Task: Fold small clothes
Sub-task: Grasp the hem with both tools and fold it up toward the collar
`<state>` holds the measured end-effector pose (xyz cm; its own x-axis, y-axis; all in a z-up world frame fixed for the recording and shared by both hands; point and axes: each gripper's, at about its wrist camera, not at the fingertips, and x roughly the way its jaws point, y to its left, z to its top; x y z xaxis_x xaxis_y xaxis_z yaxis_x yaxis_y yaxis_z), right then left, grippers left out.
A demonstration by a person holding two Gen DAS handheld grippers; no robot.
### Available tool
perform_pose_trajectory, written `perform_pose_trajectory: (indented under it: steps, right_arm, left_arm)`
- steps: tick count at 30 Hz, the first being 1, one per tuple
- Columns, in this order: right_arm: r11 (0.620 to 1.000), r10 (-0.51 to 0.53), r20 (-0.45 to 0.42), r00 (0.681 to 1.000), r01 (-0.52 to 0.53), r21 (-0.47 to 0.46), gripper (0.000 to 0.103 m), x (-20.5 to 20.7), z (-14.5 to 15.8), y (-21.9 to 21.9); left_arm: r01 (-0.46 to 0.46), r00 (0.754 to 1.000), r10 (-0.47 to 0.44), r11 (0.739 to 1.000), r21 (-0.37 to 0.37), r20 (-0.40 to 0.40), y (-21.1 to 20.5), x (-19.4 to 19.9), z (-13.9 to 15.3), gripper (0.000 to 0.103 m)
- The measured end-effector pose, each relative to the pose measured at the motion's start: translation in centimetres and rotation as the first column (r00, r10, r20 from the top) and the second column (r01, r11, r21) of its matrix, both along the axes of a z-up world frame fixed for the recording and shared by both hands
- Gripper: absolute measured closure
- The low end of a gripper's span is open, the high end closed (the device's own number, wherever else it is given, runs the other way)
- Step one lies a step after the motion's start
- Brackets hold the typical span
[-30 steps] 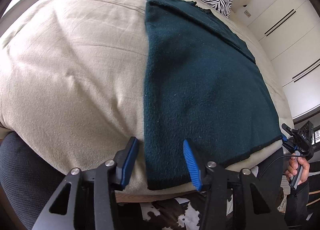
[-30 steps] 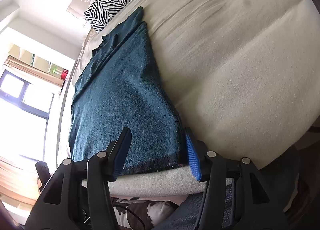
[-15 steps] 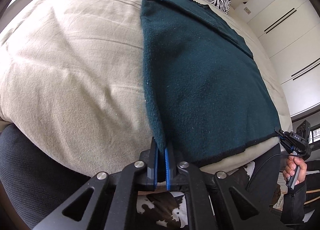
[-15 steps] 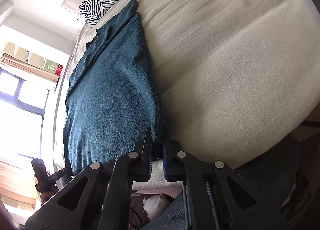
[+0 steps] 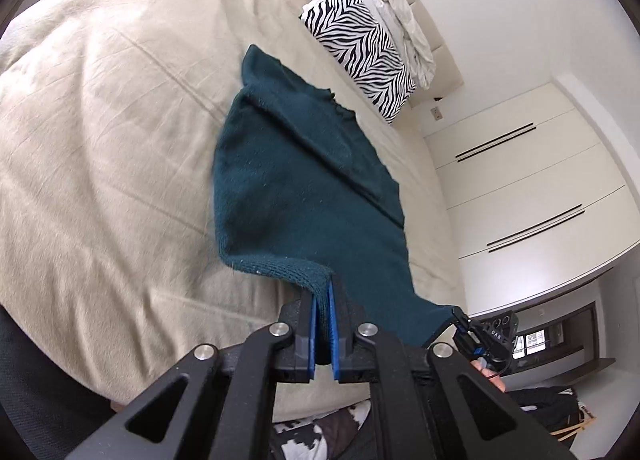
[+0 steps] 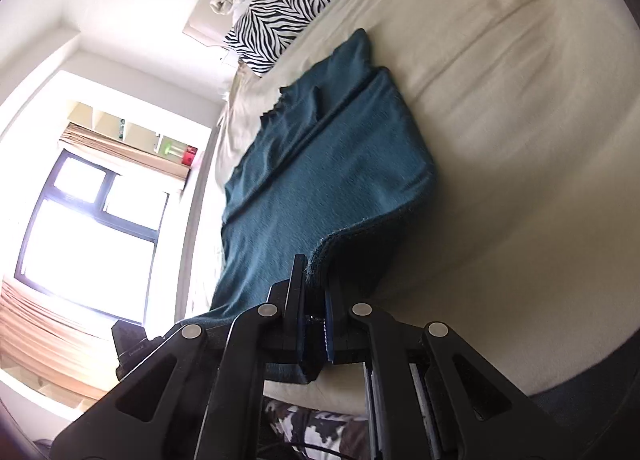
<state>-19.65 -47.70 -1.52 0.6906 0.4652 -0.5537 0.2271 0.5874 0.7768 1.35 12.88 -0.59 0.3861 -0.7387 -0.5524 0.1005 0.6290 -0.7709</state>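
Note:
A dark teal knitted garment (image 5: 304, 180) lies lengthwise on a beige bed (image 5: 100, 140), its far end towards the pillows. My left gripper (image 5: 322, 292) is shut on one near corner of its hem, which hangs lifted off the cover. In the right wrist view the same teal garment (image 6: 320, 172) shows, and my right gripper (image 6: 316, 280) is shut on the other near corner, also raised. The near hem sags between both grips. The right gripper (image 5: 466, 322) appears low right in the left wrist view, at the cloth's edge.
A zebra-striped pillow (image 5: 360, 48) with crumpled pale cloth (image 5: 404, 12) sits at the bed's head. White wardrobe doors (image 5: 520, 180) line one side; a bright window (image 6: 92, 236) lies on the other. A cowhide-patterned rug (image 6: 320, 428) shows below the bed's near edge.
Both grippers closed from open onto the garment's near corners, then rose, lifting the hem off the bed. The views tilted up, showing more of the room.

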Motion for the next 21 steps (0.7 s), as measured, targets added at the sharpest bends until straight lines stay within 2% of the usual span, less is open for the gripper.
perform_pose_trajectory:
  steps: [6, 12, 21]
  right_arm:
    - [0.999, -0.035, 0.062, 0.997, 0.036, -0.002, 0.097, 6.3, 2.8, -1.4]
    - [0.996, -0.083, 0.081, 0.993, 0.084, -0.011, 0.097, 13.9, 3.8, -3.5]
    - [0.988, -0.147, 0.07, 0.987, 0.15, -0.033, 0.097, 26.8, 2.0, -6.3]
  left_arm:
    - [-0.066, 0.998, 0.067, 0.994, -0.087, 0.013, 0.1, 5.4, 1.6, 0.097]
    - [-0.129, 0.992, 0.13, 0.984, -0.126, -0.005, -0.6, 12.4, 0.9, 0.097]
    - [-0.168, 0.986, 0.166, 0.984, -0.065, -0.031, -3.5, 24.4, -1.9, 0.097]
